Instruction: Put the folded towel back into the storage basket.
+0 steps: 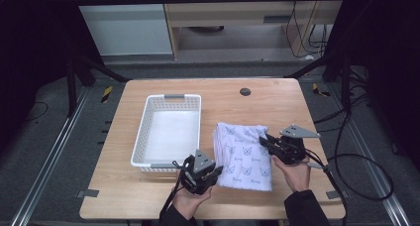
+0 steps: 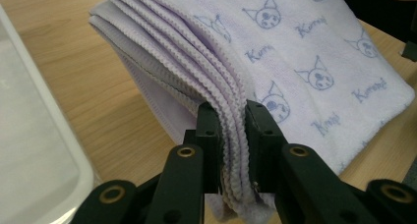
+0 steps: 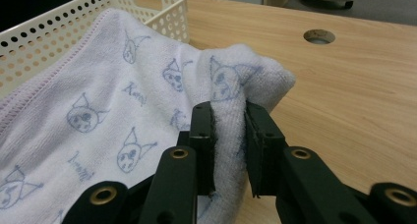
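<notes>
A folded pale lilac towel printed with cat faces lies on the wooden table, right of a white basket. My left gripper is shut on the towel's near left corner; in the left gripper view its jaws pinch several stacked hemmed layers of the towel at my left gripper. My right gripper is shut on the towel's far right corner. In the right gripper view a bunched fold of the towel is squeezed between the jaws of my right gripper.
A white perforated basket stands at the table's middle left, close to the towel. A round cable hole sits near the far edge. Cables trail off the right side onto the floor.
</notes>
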A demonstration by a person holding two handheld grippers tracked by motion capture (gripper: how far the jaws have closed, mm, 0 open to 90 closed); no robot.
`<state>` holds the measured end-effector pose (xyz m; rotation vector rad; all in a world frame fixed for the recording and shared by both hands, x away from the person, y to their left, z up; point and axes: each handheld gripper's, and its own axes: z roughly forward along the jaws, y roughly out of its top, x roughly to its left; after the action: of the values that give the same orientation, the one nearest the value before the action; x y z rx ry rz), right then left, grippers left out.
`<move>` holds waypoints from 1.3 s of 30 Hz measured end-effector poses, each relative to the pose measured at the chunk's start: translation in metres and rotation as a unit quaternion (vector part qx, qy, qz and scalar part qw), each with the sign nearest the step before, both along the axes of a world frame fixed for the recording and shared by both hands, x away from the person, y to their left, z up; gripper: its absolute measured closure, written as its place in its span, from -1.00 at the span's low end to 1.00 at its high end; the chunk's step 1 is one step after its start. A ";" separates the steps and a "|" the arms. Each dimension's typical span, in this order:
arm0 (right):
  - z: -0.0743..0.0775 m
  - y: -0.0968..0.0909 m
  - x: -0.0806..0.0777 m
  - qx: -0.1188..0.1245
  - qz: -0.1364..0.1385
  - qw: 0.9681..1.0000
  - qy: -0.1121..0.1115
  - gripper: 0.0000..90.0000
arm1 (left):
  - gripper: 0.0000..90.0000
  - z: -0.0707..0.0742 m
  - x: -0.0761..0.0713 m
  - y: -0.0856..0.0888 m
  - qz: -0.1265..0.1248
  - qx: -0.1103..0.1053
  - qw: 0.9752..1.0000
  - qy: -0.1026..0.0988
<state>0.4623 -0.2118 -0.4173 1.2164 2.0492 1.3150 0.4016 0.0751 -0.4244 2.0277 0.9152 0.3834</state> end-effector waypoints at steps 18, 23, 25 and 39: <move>0.028 0.015 -0.001 0.014 0.006 0.999 -0.041 0.68 | 0.72 0.037 0.000 0.020 0.002 -0.002 0.999 -0.035; 0.036 0.019 -0.001 0.016 0.006 0.999 -0.050 0.68 | 0.72 0.046 0.001 0.026 0.004 -0.006 0.999 -0.043; 0.041 0.021 -0.001 0.017 0.007 0.998 -0.057 0.68 | 0.72 0.050 0.001 0.028 0.004 -0.007 0.999 -0.048; 0.056 0.036 0.003 0.016 0.012 0.997 -0.070 0.68 | 0.72 0.058 0.004 0.043 0.011 -0.012 0.998 -0.055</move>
<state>0.4650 -0.1755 -0.3615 1.0838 1.9562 1.4086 0.4060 0.1183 -0.3663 1.9565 0.8720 0.4890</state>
